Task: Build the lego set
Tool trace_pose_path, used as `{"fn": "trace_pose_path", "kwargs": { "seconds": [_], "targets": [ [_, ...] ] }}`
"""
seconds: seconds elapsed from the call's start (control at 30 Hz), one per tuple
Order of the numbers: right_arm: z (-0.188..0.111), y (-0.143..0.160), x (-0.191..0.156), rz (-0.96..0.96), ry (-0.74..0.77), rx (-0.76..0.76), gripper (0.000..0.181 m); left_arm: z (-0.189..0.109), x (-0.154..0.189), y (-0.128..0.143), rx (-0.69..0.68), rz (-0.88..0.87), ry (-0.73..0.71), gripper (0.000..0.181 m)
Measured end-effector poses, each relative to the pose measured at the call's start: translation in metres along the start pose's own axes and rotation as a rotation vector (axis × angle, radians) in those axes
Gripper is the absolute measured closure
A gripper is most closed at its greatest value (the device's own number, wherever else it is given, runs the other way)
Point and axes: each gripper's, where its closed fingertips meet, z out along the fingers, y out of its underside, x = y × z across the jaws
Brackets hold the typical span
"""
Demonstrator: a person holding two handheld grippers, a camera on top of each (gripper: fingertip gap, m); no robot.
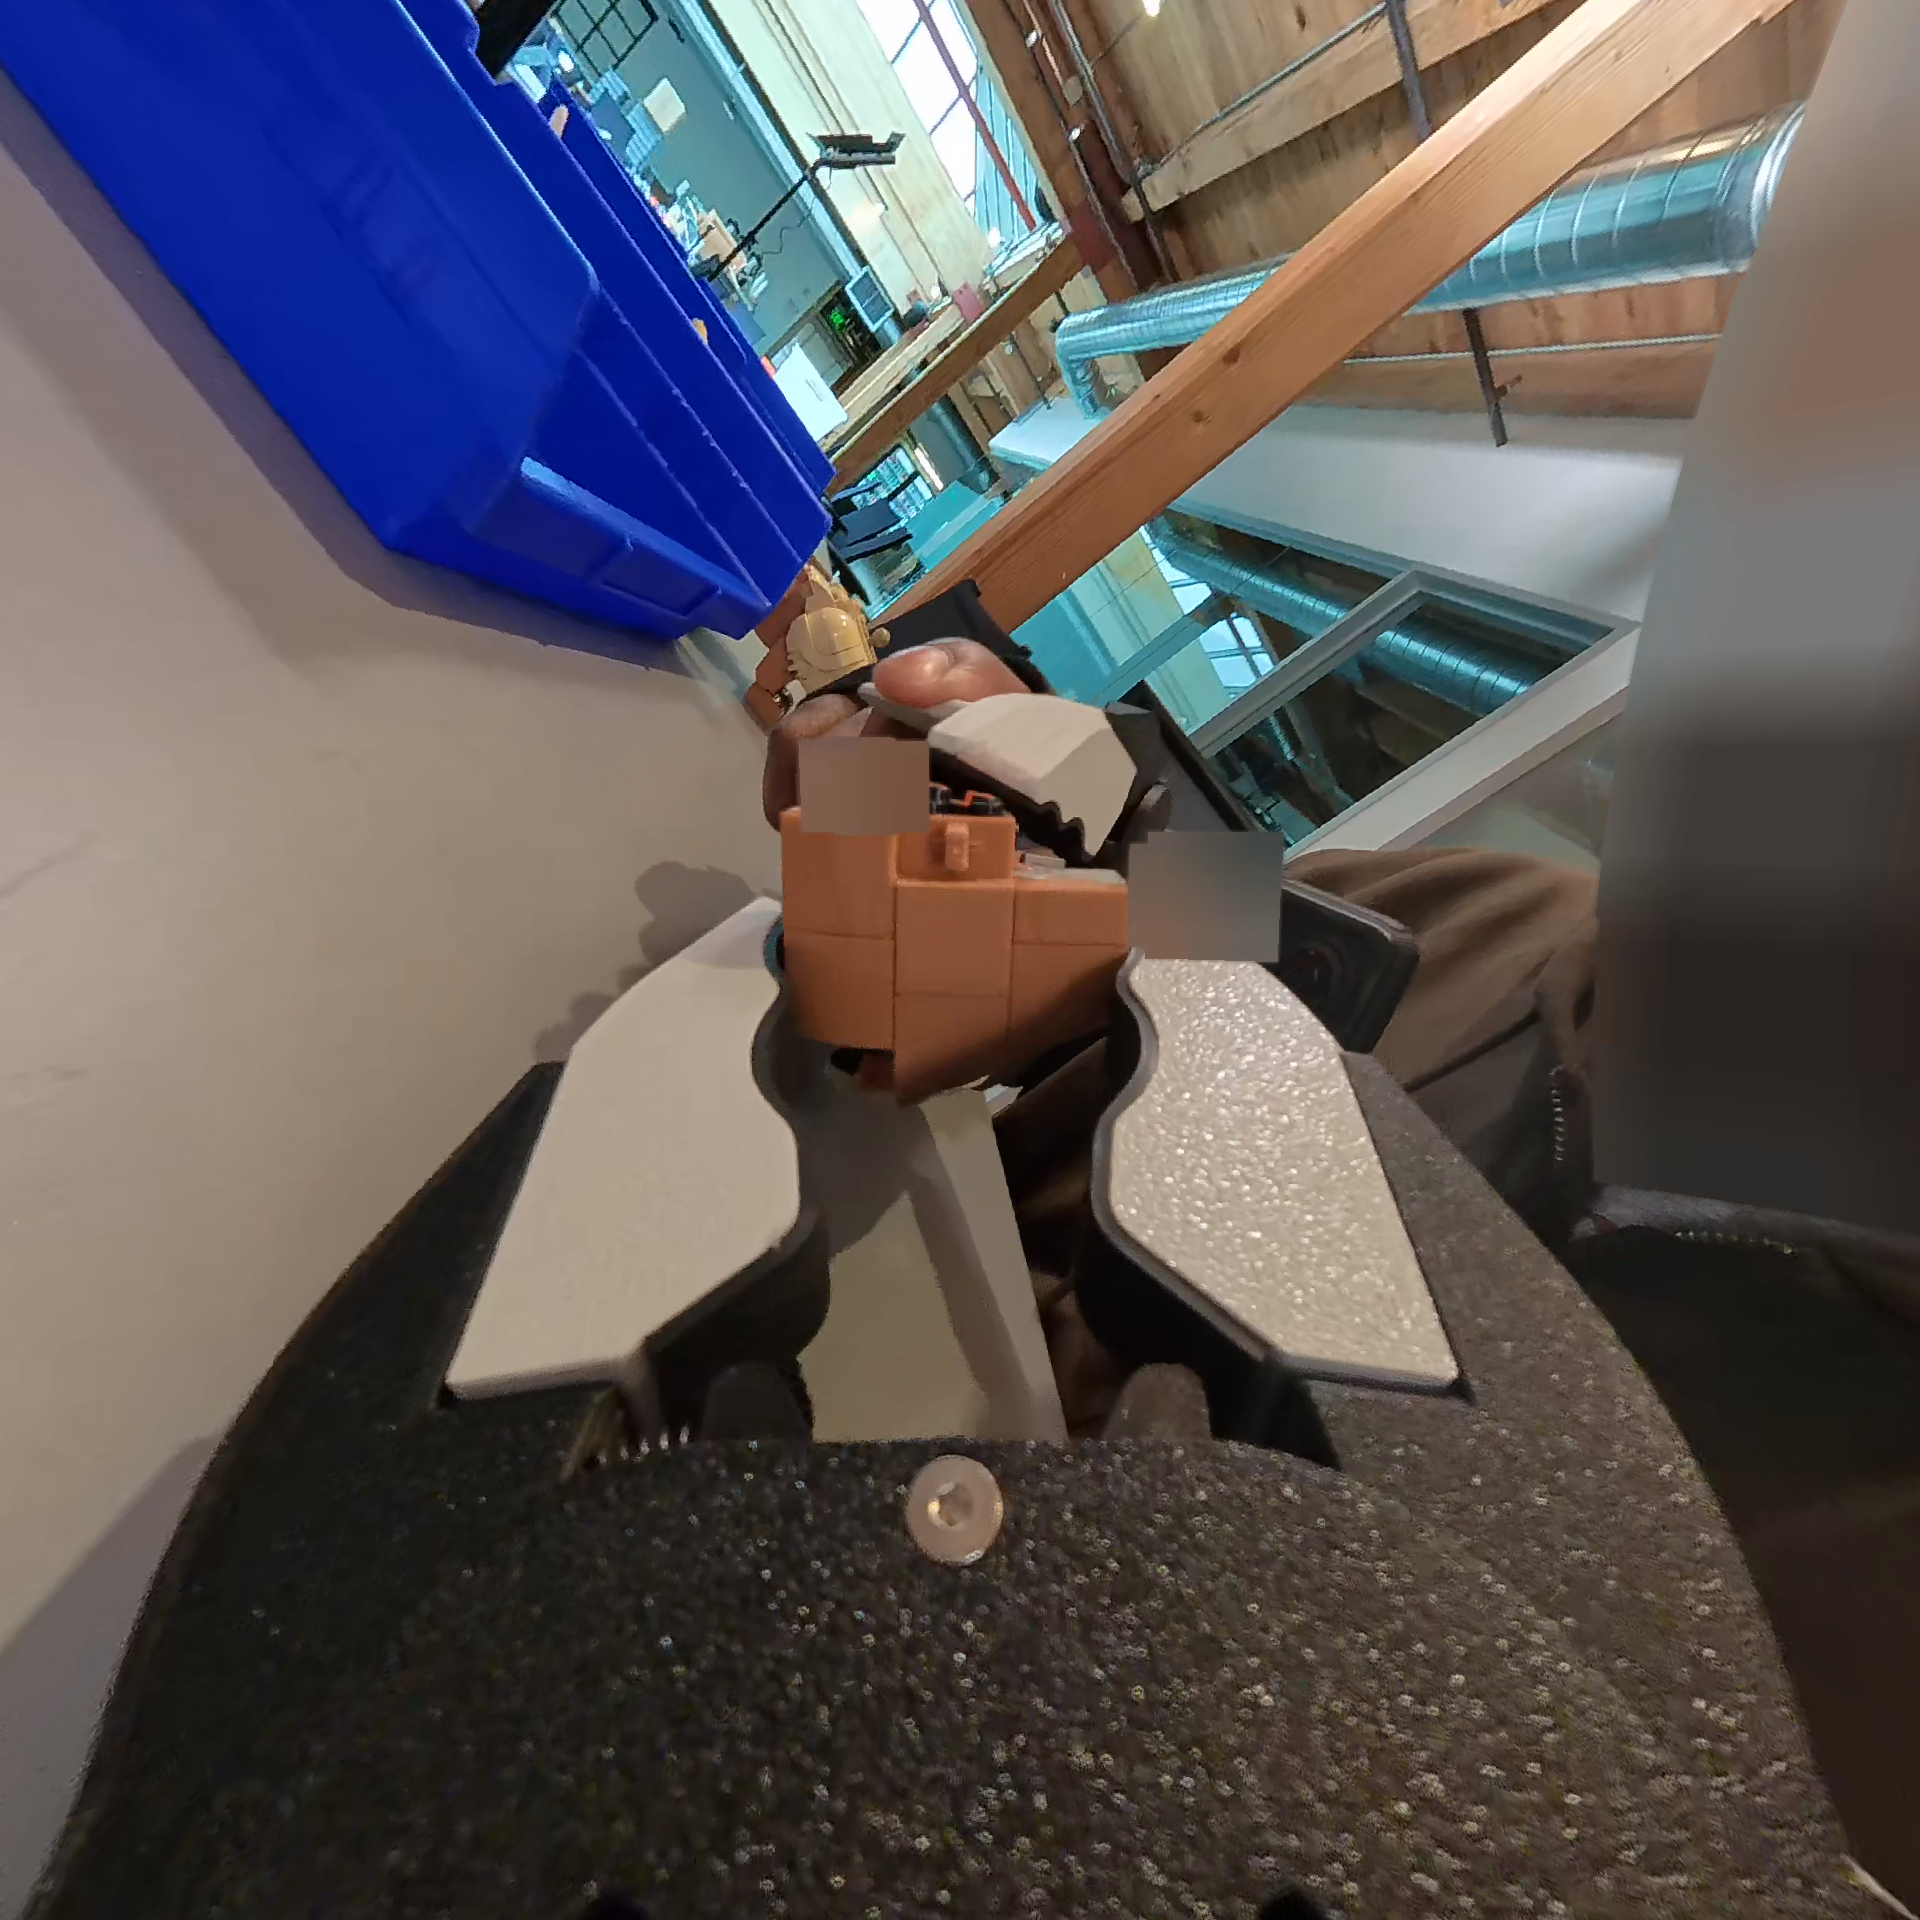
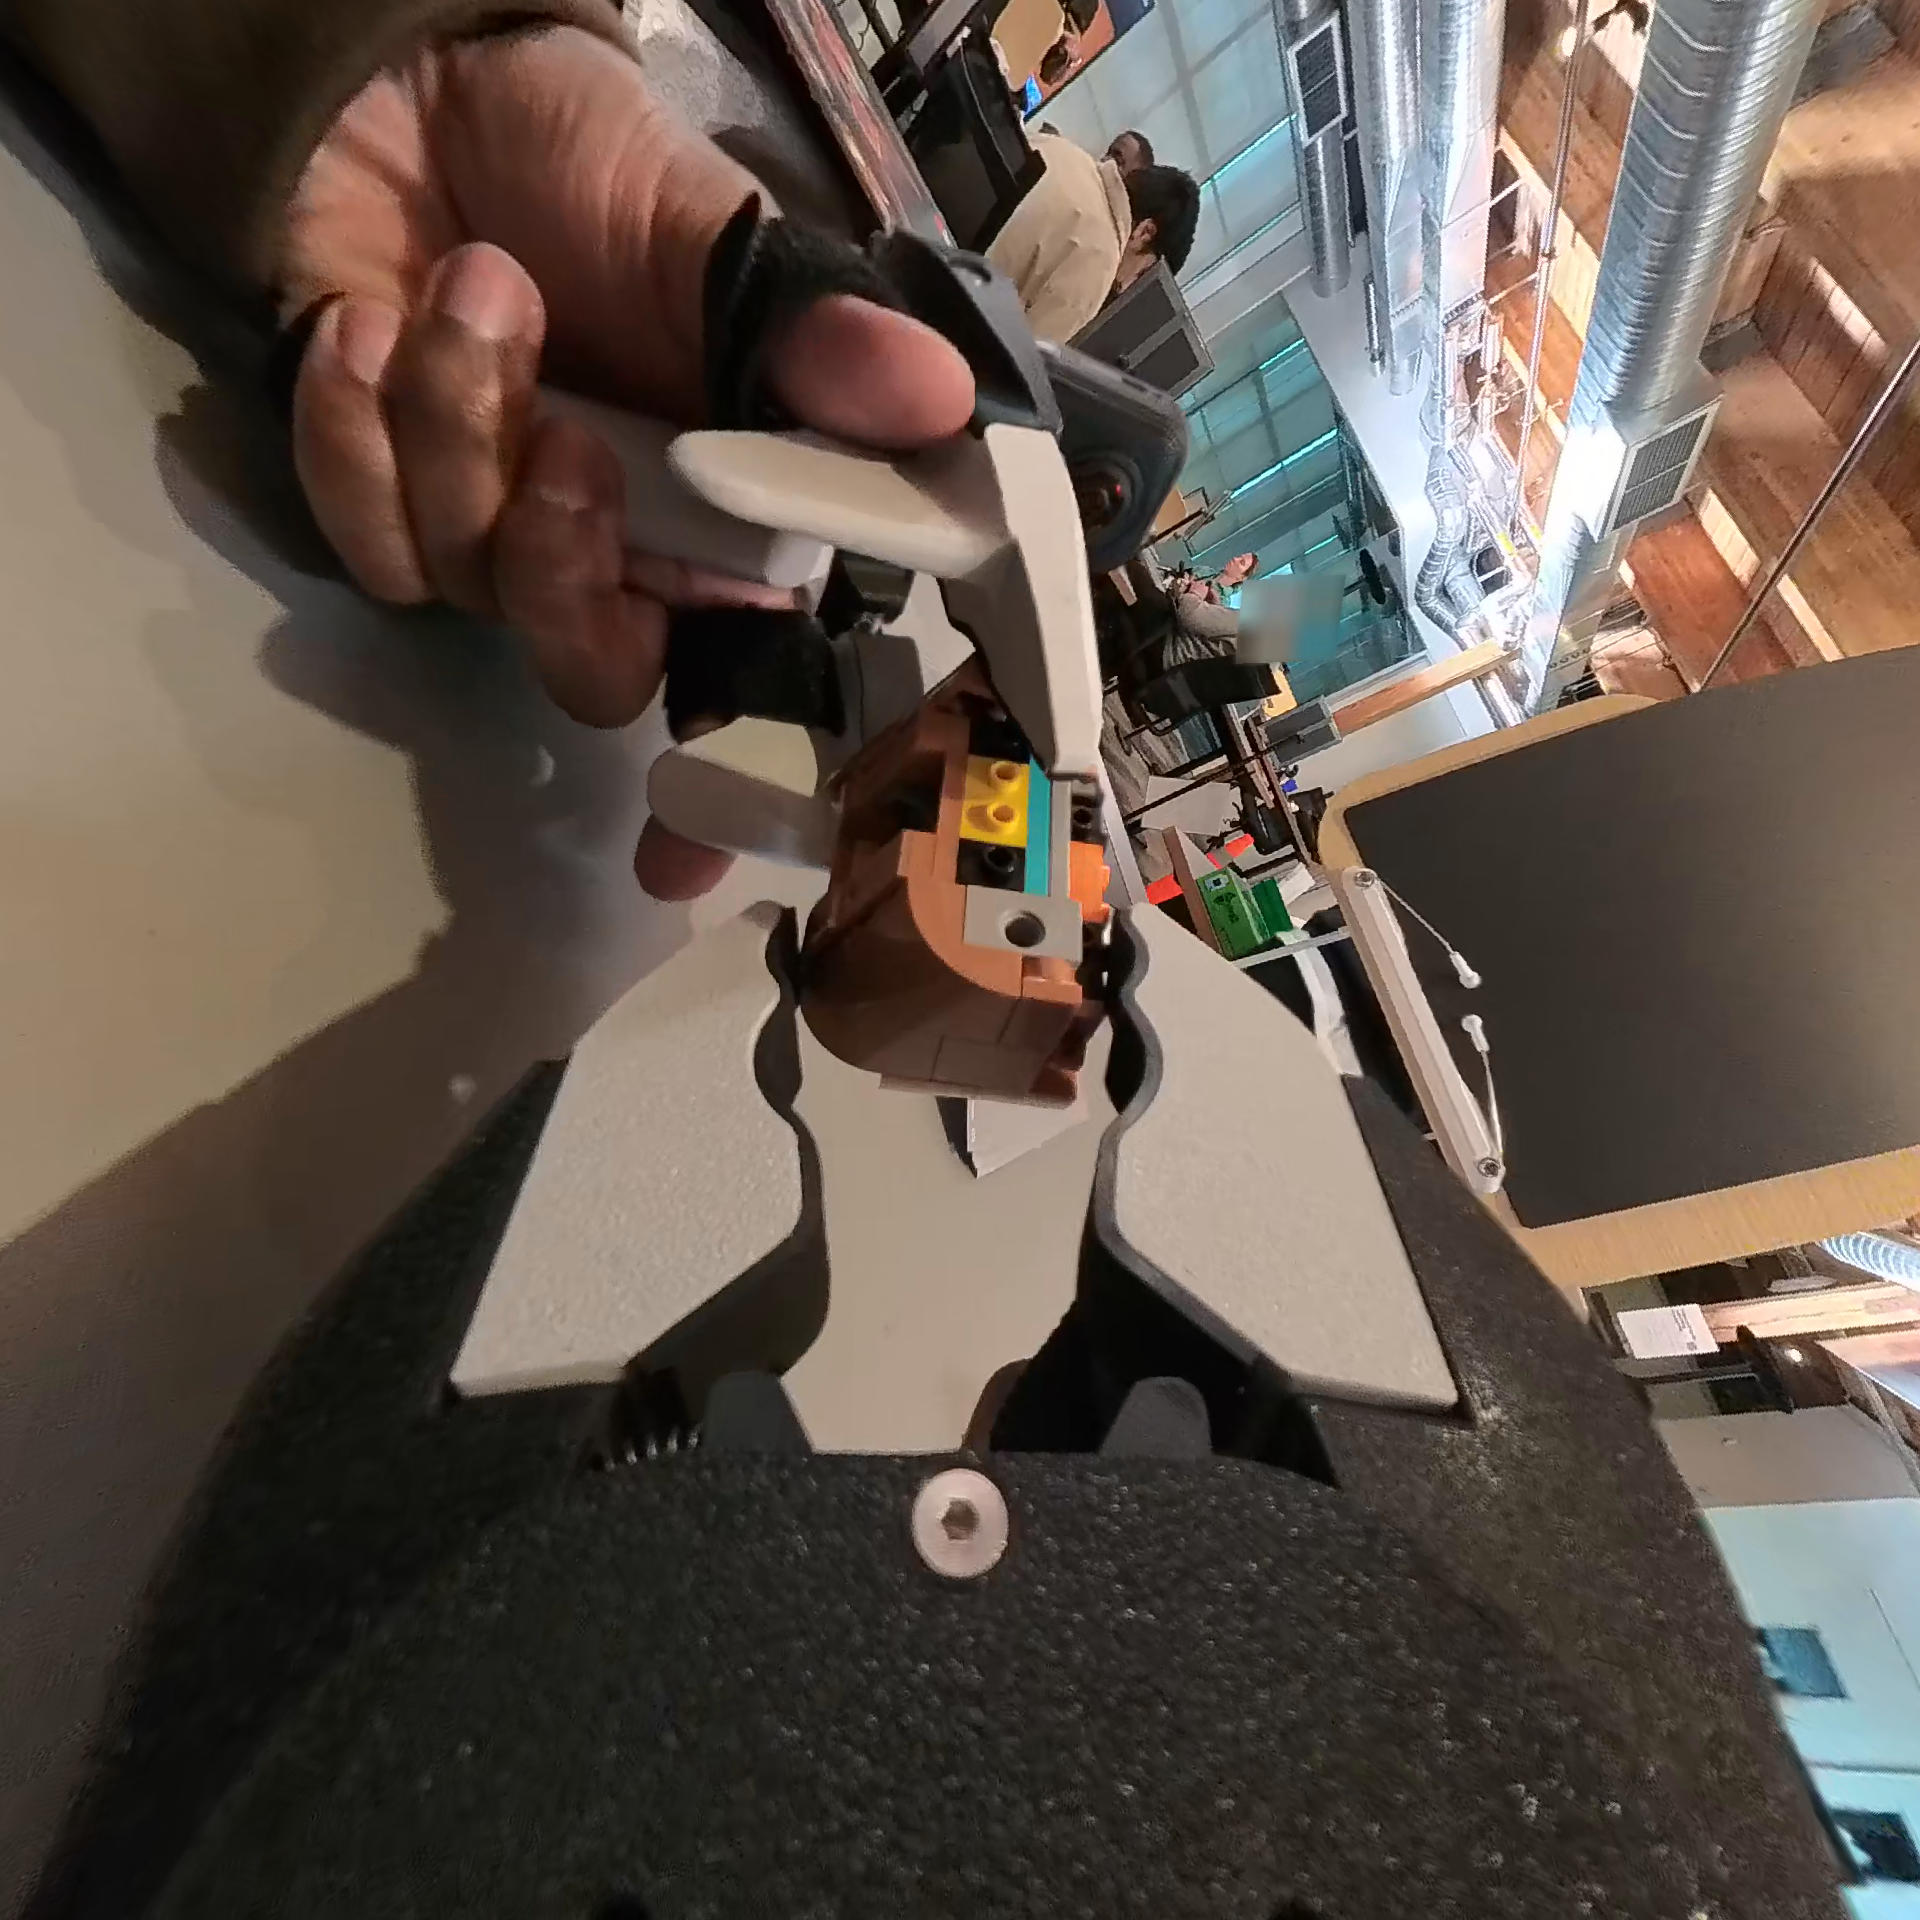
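Both grippers, left (image 1: 951,987) and right (image 2: 951,966), were clamped on one brown lego build (image 1: 935,935). Its far side was hidden behind the fingers (image 2: 1060,623).

Both wrist cameras, tilted and facing each other, share the brown lego model (image 1: 940,956) (image 2: 935,935) close up

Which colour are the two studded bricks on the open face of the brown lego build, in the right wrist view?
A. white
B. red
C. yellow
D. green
C: the yellow studded bricks sit beside a teal strip on the brown lego build.
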Motion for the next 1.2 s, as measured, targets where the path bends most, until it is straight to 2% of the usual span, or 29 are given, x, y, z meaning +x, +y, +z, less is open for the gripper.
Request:
{"fn": "trace_pose_path", "kwargs": {
  "seconds": [0.3,0.53,0.87,1.2],
  "targets": [
    [0.000,0.003,-0.002,-0.073,0.005,-0.041,0.124,0.000,-0.002,0.008,-0.077,0.067,-0.056,0.124],
    [0.002,0.008,-0.006,-0.031,-0.022,-0.061,0.124,-0.001,-0.006,0.012,-0.119,0.155,-0.114,0.124],
    [0.004,0.012,-0.011,-0.075,-0.036,-0.100,0.124,-0.005,-0.015,0.016,-0.177,0.180,-0.188,0.124],
    [0.006,0.016,-0.018,-0.012,-0.084,-0.117,0.124,-0.004,-0.024,0.024,-0.220,0.202,-0.236,0.121]
  ]
}}
